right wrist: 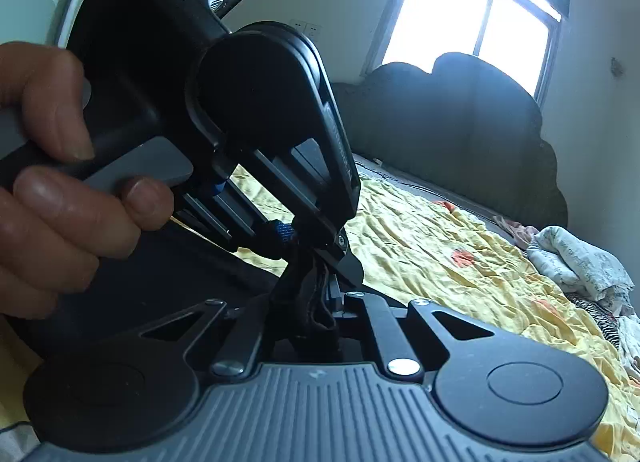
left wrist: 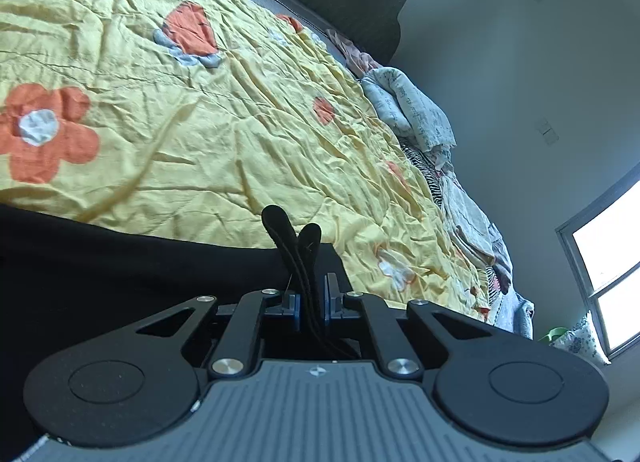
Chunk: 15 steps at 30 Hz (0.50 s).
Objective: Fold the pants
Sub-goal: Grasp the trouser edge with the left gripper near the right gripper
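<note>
Both hand-held grippers point(left wrist: 310, 302) point(right wrist: 320, 302) clamp black pants point(left wrist: 120, 262).

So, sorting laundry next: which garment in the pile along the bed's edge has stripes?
The black-and-white zebra-striped cloth, just below the pale printed bundle; the others lack stripes.

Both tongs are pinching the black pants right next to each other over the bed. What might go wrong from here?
1. The left tongs hold only a narrow strip of the black pants; it may slip out when pulled.
2. The left tongs sit almost against the right tongs, so they might collide or pinch the same bunched fold.
3. The pants could drag and rumple the yellow floral sheet under them.
</note>
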{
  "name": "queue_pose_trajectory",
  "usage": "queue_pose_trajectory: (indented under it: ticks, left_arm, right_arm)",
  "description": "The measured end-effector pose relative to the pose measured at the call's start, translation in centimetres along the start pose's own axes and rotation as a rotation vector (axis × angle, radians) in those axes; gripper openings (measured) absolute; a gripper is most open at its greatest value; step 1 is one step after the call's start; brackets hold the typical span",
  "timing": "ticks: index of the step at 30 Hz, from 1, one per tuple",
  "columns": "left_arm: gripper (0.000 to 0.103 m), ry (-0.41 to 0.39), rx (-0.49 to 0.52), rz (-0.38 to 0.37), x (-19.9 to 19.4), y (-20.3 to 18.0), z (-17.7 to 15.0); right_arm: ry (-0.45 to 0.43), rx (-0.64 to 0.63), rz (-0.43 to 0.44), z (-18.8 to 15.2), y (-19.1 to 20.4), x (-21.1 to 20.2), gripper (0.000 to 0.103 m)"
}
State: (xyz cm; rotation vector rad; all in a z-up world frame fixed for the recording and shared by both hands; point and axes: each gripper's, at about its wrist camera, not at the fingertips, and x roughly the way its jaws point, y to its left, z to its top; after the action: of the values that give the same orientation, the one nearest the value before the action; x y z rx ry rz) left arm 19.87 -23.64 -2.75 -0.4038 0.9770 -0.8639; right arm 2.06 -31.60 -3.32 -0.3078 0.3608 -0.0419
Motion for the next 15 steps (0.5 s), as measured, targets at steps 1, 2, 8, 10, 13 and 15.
queue_pose_trajectory:
  ticks: [1, 2, 8, 10, 13, 15]
  left_arm:
    - [0.006, -0.007, 0.001, 0.007, -0.4, 0.3, -0.2]
    - [0.006, -0.013, 0.003, 0.016, -0.8, 0.5, -0.3]
    - [0.005, -0.052, 0.022, 0.091, -3.0, 1.4, -0.8]
    - [0.005, -0.075, 0.03, 0.111, -3.9, 1.8, -1.0]
    - [0.005, -0.106, 0.019, 0.127, -5.3, 2.5, -1.2]
    - [0.005, -0.112, 0.011, 0.127, -6.0, 3.0, -1.2]
  right_arm:
    - [0.0, -0.002, 0.007, 0.0, 0.2, 0.0, 0.006]
    - [0.0, -0.004, 0.017, 0.0, 0.5, -0.1, 0.006]
    - [-0.013, -0.013, 0.08, 0.2, 2.2, -0.1, 0.006]
    - [-0.019, -0.014, 0.098, 0.4, 2.8, -0.1, 0.006]
    - [-0.022, -0.019, 0.122, 0.7, 3.8, -0.1, 0.006]
    - [-0.019, -0.031, 0.119, 0.7, 4.3, 0.1, 0.006]
